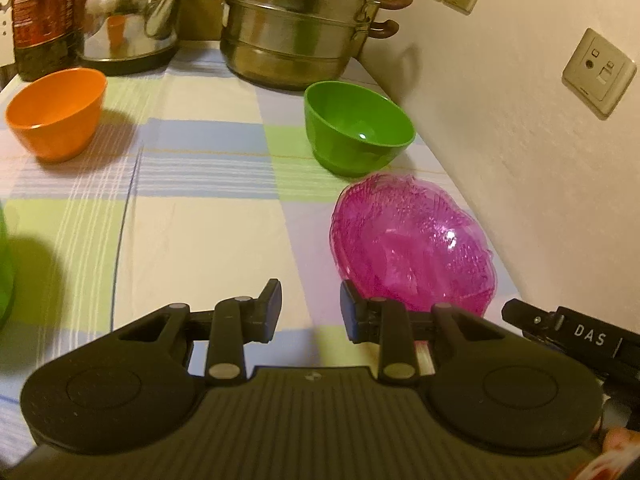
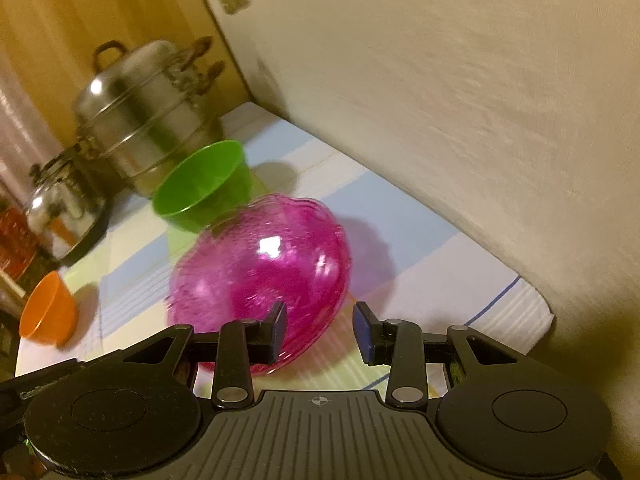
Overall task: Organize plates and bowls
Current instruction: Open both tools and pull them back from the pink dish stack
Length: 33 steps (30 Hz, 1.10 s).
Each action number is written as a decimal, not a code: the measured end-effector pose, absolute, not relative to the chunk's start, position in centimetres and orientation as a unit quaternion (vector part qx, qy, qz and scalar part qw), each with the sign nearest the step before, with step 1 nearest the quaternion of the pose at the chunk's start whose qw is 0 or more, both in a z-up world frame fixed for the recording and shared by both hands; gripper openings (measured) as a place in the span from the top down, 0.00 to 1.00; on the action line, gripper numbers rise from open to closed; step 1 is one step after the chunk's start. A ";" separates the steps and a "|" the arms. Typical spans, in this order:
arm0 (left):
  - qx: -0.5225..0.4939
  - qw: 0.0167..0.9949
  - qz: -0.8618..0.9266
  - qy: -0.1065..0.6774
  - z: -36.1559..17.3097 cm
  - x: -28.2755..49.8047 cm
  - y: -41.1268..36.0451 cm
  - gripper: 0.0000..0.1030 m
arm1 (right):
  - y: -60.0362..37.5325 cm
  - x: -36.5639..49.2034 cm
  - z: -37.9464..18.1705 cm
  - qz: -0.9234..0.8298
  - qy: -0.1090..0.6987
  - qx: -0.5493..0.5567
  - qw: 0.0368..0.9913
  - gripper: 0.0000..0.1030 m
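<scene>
While both grippers hang above the checked tablecloth [image 1: 208,216], neither has hold of anything. The left gripper [image 1: 310,308] has its fingers parted with only cloth showing in the gap; the pink translucent bowl [image 1: 412,240] lies just beyond its right finger, close to the wall [image 1: 500,120]. The right gripper [image 2: 320,328] is likewise partly open, the pink bowl (tilted, its ribbed side catching the light) sitting past its left finger rather than between the pads. A green bowl [image 1: 356,128] stands upright just behind the pink one, and an orange bowl [image 1: 56,112] stands well apart on the left. At the back are a steel steamer pot [image 1: 296,24], a kettle [image 1: 128,12] and a dark bottle [image 1: 44,16].
</scene>
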<state>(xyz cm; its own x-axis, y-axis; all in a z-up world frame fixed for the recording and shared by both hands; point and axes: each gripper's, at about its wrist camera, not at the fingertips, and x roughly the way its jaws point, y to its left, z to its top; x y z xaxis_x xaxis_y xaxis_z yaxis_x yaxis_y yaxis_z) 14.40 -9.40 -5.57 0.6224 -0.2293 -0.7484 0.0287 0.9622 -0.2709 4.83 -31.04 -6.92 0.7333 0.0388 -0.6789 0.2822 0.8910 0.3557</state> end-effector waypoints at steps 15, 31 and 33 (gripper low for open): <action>-0.122 0.893 -0.063 0.429 -2.7 7.9 -5.3 0.73 | -24.0 -0.3 -3.3 0.007 0.374 0.148 0.916 0.64; -0.128 0.896 0.004 0.425 -1.6 3.2 1.4 0.72 | -17.9 -1.6 -2.4 0.076 0.379 0.115 0.915 0.64; -0.131 0.897 0.014 0.423 -1.5 2.7 2.3 0.72 | -16.9 -1.5 -2.4 0.087 0.379 0.109 0.915 0.64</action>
<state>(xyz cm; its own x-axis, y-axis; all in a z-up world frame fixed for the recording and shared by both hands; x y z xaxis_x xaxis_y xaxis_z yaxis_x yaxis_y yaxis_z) 2.72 2.33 -1.52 0.6424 -0.0862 -0.7615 -0.1357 0.9652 -0.2238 -1.48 -16.95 -2.39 0.6968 0.2424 -0.6750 -0.0773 0.9611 0.2653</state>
